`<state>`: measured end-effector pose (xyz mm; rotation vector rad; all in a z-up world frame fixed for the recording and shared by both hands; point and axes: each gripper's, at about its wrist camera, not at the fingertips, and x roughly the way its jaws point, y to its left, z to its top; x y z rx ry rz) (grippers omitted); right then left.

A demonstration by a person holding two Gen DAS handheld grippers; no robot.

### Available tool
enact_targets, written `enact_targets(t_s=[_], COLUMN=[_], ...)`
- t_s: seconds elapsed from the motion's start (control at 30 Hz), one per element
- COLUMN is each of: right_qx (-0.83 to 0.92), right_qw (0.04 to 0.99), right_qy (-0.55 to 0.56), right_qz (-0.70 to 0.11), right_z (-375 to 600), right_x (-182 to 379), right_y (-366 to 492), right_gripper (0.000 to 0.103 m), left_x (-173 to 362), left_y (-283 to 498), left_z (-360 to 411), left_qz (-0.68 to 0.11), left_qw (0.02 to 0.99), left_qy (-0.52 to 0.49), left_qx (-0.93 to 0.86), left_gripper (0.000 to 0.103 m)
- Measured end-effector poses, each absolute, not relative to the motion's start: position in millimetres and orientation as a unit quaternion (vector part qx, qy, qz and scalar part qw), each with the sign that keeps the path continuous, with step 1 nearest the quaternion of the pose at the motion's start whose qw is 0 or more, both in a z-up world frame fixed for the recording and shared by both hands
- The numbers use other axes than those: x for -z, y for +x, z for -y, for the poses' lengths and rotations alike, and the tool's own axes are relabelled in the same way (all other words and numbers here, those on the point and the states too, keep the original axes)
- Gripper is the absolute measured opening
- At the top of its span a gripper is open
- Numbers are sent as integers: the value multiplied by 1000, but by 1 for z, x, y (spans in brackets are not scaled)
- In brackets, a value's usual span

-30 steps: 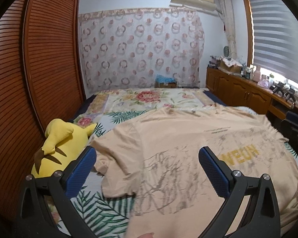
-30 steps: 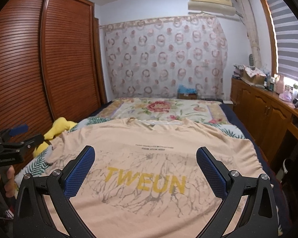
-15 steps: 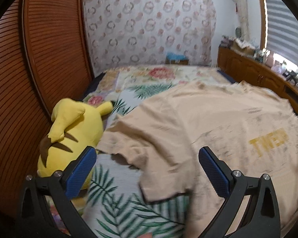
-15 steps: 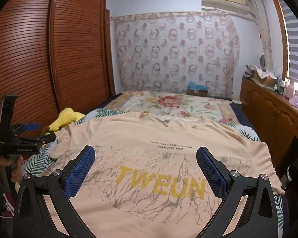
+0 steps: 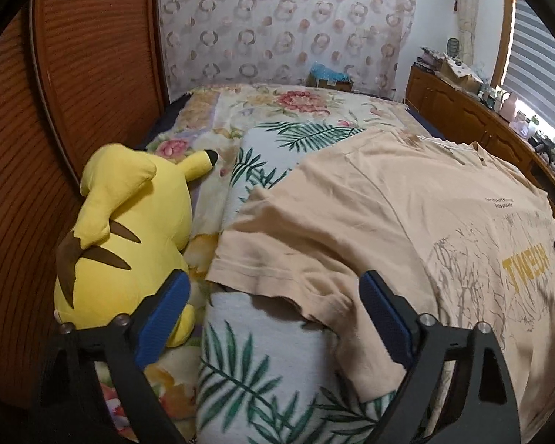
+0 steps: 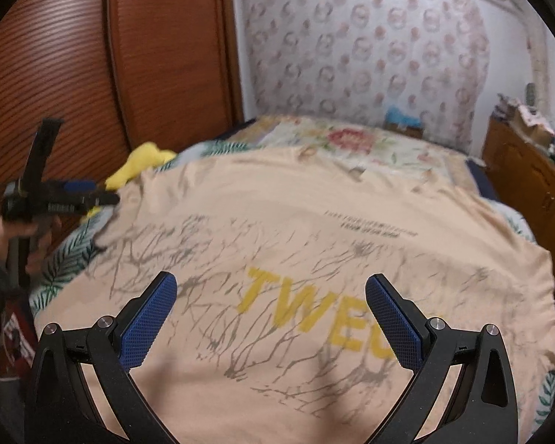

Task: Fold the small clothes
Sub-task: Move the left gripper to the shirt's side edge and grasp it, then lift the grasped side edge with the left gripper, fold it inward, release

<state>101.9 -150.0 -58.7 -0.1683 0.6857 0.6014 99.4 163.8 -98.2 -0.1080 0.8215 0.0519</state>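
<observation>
A beige T-shirt (image 5: pixel 388 214) with yellow "TWEUN" lettering lies spread flat on the bed, print up. It also fills the right wrist view (image 6: pixel 314 244). My left gripper (image 5: pixel 273 296) is open and empty, hovering just above the shirt's left sleeve (image 5: pixel 273 259) near its hem. My right gripper (image 6: pixel 270 296) is open and empty above the shirt's lower front, over the lettering. The left gripper also shows from the side in the right wrist view (image 6: pixel 92 194), held by a hand at the bed's left edge.
A yellow plush toy (image 5: pixel 129 229) lies on the bed left of the sleeve, against the brown slatted wardrobe (image 5: pixel 74 74). The leaf and flower bedspread (image 5: pixel 262 351) shows around the shirt. A wooden cabinet (image 5: pixel 473 122) with clutter runs along the right wall.
My left gripper has swung left and dropped toward the sleeve. My right gripper has moved lower and closer over the shirt's print. Both stay open.
</observation>
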Motion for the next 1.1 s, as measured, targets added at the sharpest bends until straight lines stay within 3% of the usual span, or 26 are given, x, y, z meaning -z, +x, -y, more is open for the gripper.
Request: enact_targets(t_s=[0.2, 0.27, 0.33, 0.53, 0.67, 0.77, 0.97, 1.1], right_qx=[-314, -320, -325, -329, -329, -329, -328, -329], right_qw=[875, 869, 864, 858, 857, 856, 856, 856], right_qy=[-95, -100, -104, -112, -117, -116, -114, -112], right_qz=[-357, -364, -371, -377, -380, -381, -383, -383], right_z=[138, 134, 132, 130, 129, 130, 131, 132], right_x=[71, 75, 79, 87, 89, 90, 89, 89], right_y=[106, 106, 106, 106, 106, 107, 107, 108], right_gripper=[103, 103, 102, 100, 100, 100, 100, 100], left_x=[106, 111, 116, 123, 120, 116, 103, 89], left_y=[110, 114, 117, 118, 117, 114, 110, 111], left_z=[-180, -183, -186, -187, -185, -174, -157, -152], left_qz=[-418, -426, -433, -435, -428, -420, -394, -379], left_qw=[906, 902, 899, 898, 903, 907, 918, 925], left_qy=[-60, -61, -64, -61, -47, -8, 40, 24], left_qx=[-24, -19, -7, 2, -3, -11, -18, -2], left_gripper=[86, 70, 63, 57, 33, 21, 5, 3])
